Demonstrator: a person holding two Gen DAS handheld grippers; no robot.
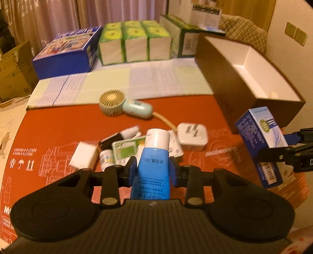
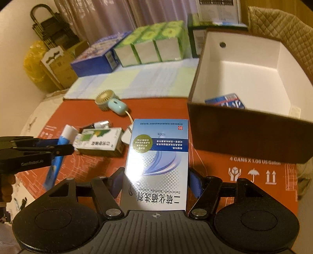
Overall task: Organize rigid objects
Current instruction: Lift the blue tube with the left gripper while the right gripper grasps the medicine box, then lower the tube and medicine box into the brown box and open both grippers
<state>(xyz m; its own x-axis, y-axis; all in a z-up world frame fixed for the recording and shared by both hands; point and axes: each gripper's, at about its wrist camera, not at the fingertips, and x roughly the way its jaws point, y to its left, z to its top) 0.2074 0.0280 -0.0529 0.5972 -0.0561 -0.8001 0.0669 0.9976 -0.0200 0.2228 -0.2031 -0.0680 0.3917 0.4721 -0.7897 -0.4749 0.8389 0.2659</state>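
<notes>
Nearby, on the right of the red mat (image 1: 49,127), stood the open brown storage box (image 2: 244,136), one small blue carton (image 2: 225,101) inside. Next, the right gripper (image 2: 156,175) clenched a Selenium Sulfide Lotion box (image 2: 158,162) above the mat. Smallest, the left gripper (image 1: 152,168) pinched a white-capped blue tube (image 1: 152,166) over the clutter.

pink curtains (image 1: 58,17), quilted chair (image 2: 281,29), warm light

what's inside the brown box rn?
One blue carton lies against the near wall of the brown box in the right wrist view; the rest of the visible white floor is bare. The near wall hides the strip just behind it. The left wrist view shows only the walls.
</notes>
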